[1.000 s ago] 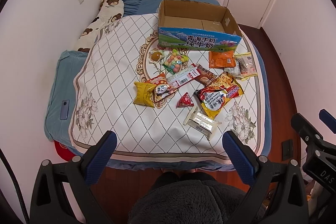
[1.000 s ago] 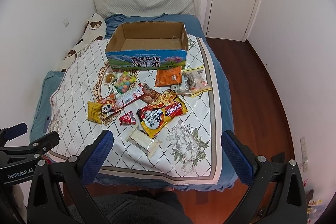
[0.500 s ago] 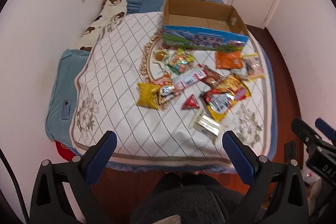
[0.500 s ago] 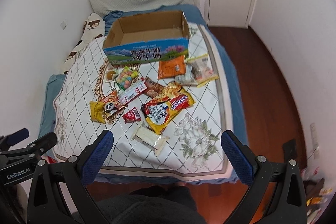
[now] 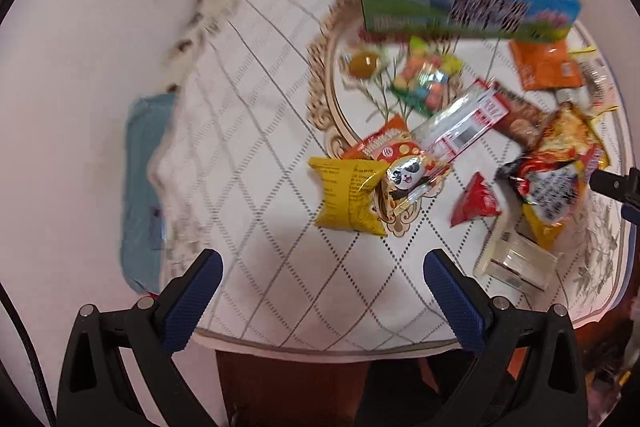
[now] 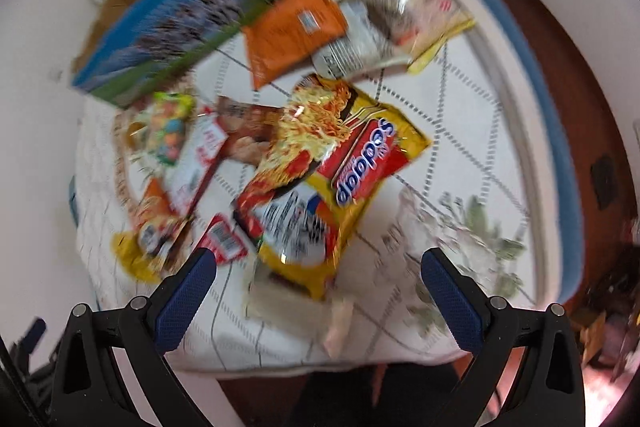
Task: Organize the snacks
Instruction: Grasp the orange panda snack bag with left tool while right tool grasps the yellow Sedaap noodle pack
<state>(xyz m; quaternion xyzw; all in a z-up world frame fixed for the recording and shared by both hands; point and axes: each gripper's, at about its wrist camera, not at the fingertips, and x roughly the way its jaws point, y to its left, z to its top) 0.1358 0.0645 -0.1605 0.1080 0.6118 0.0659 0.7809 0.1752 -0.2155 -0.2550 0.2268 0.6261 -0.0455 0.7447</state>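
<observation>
Both grippers gape wide with nothing held: the left gripper hangs over the bed near a yellow pack, the right gripper over a noodle bag. The snacks lie scattered on the quilt before the open box; the right view is blurred

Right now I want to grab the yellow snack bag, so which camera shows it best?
The left wrist view: the yellow snack bag lies whole, fairly sharp, ahead of the open left tool. The right wrist view shows only a blurred yellow corner.
</observation>
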